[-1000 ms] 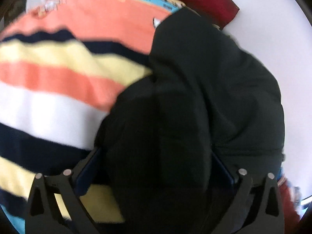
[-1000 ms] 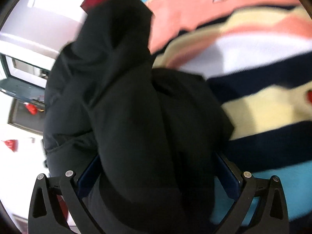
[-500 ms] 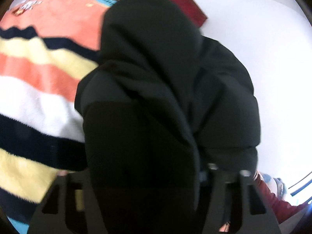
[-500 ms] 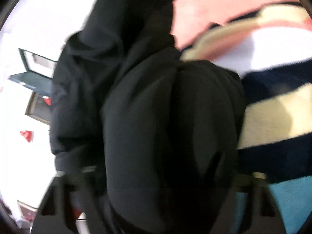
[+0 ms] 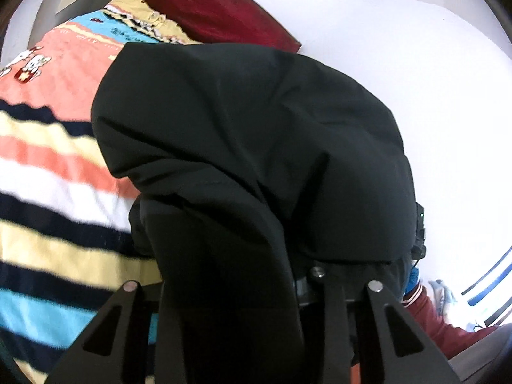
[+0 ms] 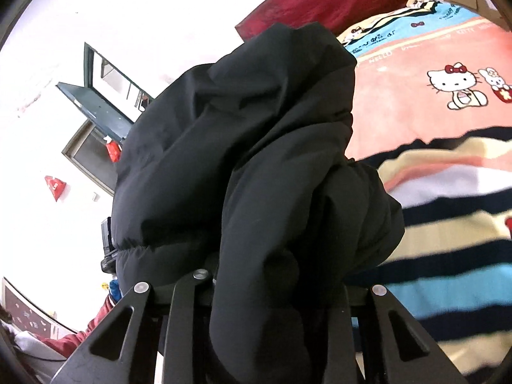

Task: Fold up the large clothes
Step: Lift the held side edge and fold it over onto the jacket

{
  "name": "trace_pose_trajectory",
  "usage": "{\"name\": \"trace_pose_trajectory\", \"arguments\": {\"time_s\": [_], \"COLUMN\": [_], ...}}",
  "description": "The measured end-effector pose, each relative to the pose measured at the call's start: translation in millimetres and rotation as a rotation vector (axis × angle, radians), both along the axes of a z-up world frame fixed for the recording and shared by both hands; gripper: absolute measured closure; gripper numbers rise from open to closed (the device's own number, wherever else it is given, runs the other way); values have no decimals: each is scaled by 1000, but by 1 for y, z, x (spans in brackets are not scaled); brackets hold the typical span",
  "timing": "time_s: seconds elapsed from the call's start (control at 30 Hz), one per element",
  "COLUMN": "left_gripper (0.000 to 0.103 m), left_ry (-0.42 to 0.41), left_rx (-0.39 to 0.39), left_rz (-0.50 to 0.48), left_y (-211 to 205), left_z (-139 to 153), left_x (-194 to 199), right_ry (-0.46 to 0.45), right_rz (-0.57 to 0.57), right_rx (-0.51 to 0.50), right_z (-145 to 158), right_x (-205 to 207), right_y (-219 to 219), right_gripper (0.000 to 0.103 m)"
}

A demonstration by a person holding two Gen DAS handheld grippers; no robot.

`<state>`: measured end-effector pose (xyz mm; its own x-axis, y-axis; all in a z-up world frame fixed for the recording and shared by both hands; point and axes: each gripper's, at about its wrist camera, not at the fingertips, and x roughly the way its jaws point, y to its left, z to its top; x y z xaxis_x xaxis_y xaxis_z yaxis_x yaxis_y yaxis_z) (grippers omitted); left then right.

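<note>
Gripping a bulky black jacket (image 5: pixel 256 147) in both tools, we are holding it bunched above a striped cartoon blanket (image 5: pixel 48 166) spread on a bed, with a dark red pillow (image 5: pixel 217 9) at its far end by the white wall (image 5: pixel 416 64). Our left gripper (image 5: pixel 252 288) is closing on a thick fold of the fabric, and its jaws are mostly buried under the cloth; our right gripper (image 6: pixel 272 284) is closing the same way on another puffy fold, which is filling the space between its fingers. We are judging the jacket to be padded, soft and springy, light for its size but slumping into heavy-looking lobes wherever it is unsupported. Its shell is looking smooth and a little slick, so a thin pinch of the outer layer may be slipping free. We are reckoning the surest holds to be the firmer lines: the gathered elastic hem (image 6: pixel 134 248) showing at the lower left of the right view, or a seam or the collar, which we cannot make out here.
</note>
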<state>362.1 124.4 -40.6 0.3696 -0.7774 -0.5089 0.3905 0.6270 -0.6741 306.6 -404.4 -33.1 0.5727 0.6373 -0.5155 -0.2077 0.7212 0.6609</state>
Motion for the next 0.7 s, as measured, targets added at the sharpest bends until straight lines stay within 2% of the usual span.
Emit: {"name": "trace_pose_trajectory", "arguments": {"time_s": [0.13, 0.17, 0.2, 0.23, 0.27, 0.33, 0.37, 0.43, 0.53, 0.63, 0.7], "left_gripper": [73, 70, 68, 64, 56, 46, 43, 43, 43, 43, 43], "left_ry": [67, 96, 117, 138, 146, 159, 159, 153, 133, 107, 90], "left_rx": [98, 153, 172, 178, 178, 163, 150, 143, 201, 288, 317], "left_rz": [38, 65, 87, 109, 126, 199, 234, 287, 331, 361, 375], "left_y": [1, 7, 12, 20, 27, 49, 60, 77, 90, 82, 75], "left_z": [-32, -45, -53, -60, -63, -61, -58, -44, -28, -6, 5], "left_x": [-5, -3, -2, -1, -1, -6, -7, -26, -35, -47, -57], "right_ry": [116, 151, 178, 199, 215, 227, 228, 223, 196, 175, 160], "right_rz": [-46, -73, -100, -131, -168, -228, -251, -292, -338, -362, -369], "right_rx": [7, 1, -2, 7, 20, 31, 23, -36, -128, -183, -217], "right_z": [-47, -60, -75, -86, -94, -101, -101, -98, -78, -61, -48], "right_x": [-11, -13, -11, -16, -17, -24, -27, -31, -49, -63, -83], "right_y": [-10, -14, -20, -25, -34, -48, -53, -59, -64, -63, -57], "right_gripper": [75, 74, 71, 64, 60, 42, 38, 22, 22, 22, 22]}}
